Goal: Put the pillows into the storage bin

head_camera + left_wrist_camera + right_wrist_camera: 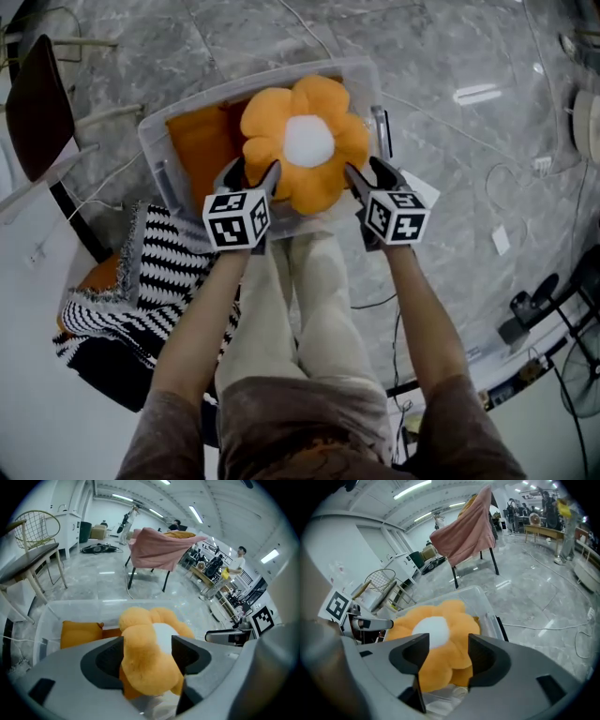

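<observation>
Flower pillow (pixel 305 141) lies ungripped in bin (pixel 155 150) between left gripper (pixel 253 172) and right gripper (pixel 367 171), jaws parted.

The flower pillow (pixel 305 141) was fuzzy plush, the storage bin (pixel 187 103) clear smooth plastic; the floor (pixel 450 131) beneath the bin gleamed, probably marble.

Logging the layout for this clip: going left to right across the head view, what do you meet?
dark chair → striped blanket → left tongs → flower pillow → right tongs
</observation>
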### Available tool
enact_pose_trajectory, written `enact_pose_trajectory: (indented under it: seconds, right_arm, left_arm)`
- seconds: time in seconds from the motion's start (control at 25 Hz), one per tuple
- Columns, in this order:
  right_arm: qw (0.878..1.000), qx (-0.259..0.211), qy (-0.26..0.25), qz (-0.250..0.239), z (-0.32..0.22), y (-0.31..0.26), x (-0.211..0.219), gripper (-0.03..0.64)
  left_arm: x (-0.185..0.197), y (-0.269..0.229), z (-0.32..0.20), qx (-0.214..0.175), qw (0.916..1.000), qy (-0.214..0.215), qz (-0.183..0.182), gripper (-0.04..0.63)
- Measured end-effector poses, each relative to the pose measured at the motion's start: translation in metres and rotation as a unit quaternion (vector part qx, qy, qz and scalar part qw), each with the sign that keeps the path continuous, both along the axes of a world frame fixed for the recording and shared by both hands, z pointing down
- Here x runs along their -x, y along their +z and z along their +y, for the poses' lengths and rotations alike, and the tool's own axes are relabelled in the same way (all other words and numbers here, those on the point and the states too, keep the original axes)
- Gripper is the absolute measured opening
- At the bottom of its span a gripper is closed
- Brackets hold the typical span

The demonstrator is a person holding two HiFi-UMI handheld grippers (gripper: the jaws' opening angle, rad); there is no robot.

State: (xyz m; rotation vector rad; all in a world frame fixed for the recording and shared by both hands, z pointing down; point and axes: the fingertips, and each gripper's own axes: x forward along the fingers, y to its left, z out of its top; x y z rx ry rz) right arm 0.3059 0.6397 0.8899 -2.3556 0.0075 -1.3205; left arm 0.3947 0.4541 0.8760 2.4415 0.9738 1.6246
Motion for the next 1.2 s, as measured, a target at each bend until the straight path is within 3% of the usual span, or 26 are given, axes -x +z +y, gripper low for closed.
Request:
enact_pose_trajectory:
  seconds: [0.04, 0.28, 0.52, 0.96, 1.2]
  right_arm:
    - [1.0, 0.0, -0.003, 0.003, -0.001, 0.002, 0.001, 0.272]
    - [1.0, -0.012, -0.008, 0.028, 0.004, -0.009, -0.001, 0.284]
    - [0.998, -0.015, -0.013, 0.062, -0.007, -0.066, -0.017, 0.262]
    - [0.983, -0.015, -0.042, 0.175, -0.04, -0.29, -0.056, 0.241]
    - [0.972, -0.027, -0.065, 0.223, -0.061, -0.42, -0.054, 0.232]
  left_arm:
    - [0.001, 0.004, -0.001, -0.002, 1.0, 0.0, -0.003, 0.313]
    - [0.013, -0.006, 0.018, 0.001, 0.9999, 0.012, -0.01, 0.324]
    - [0.01, -0.07, 0.033, 0.03, 0.9986, 0.041, 0.015, 0.324]
    - [-0.03, -0.31, 0.032, 0.09, 0.9874, 0.059, 0.116, 0.324]
    - [-0.021, -0.442, 0.026, 0.136, 0.981, 0.052, 0.129, 0.324]
